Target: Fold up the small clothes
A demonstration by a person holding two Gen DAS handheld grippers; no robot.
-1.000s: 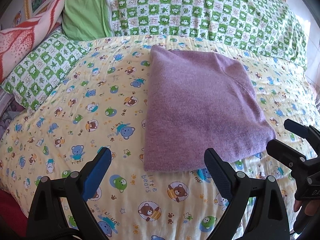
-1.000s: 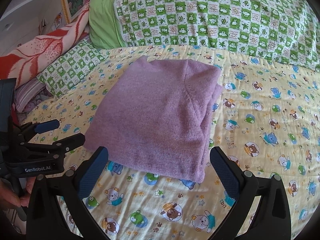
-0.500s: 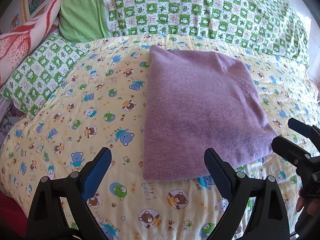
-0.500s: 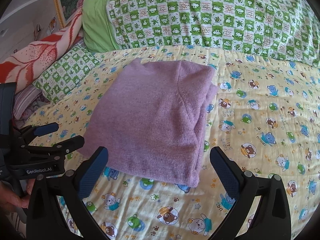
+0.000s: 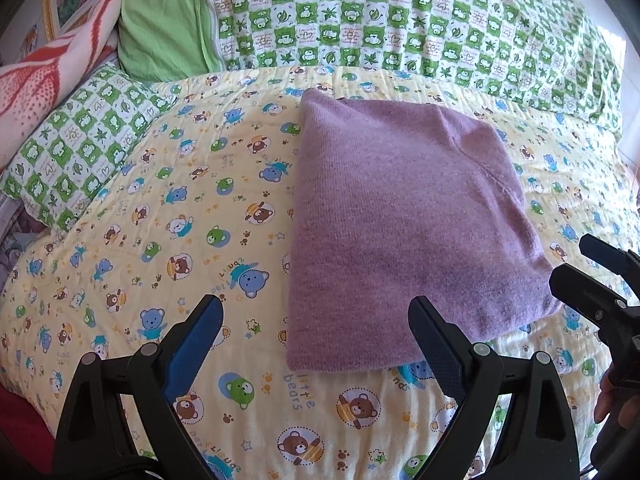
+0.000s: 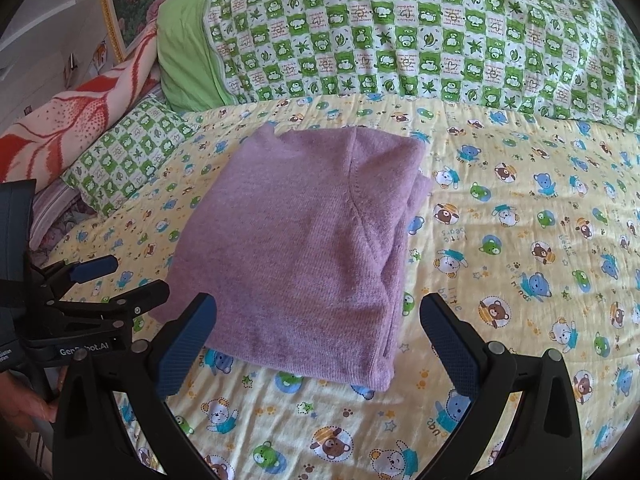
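Observation:
A purple knitted garment (image 5: 404, 224) lies folded into a flat rectangle on the yellow bear-print bed cover (image 5: 168, 216). It also shows in the right wrist view (image 6: 308, 256). My left gripper (image 5: 316, 344) is open and empty, held just short of the garment's near left corner. My right gripper (image 6: 318, 340) is open and empty, held just short of the garment's near edge. Each gripper appears in the other's view: the right one (image 5: 588, 276) at the garment's right corner, the left one (image 6: 120, 280) at its left corner.
A green checked duvet (image 6: 420, 44) is piled along the back of the bed. A green checked pillow (image 5: 76, 148) and a red and white blanket (image 5: 44, 80) lie at the left. Yellow cover (image 6: 520, 240) stretches to the right of the garment.
Both grippers have drawn back a little and tilted slightly; the garment sits a bit further off in both views. The garment itself has not moved. Both grippers stay open.

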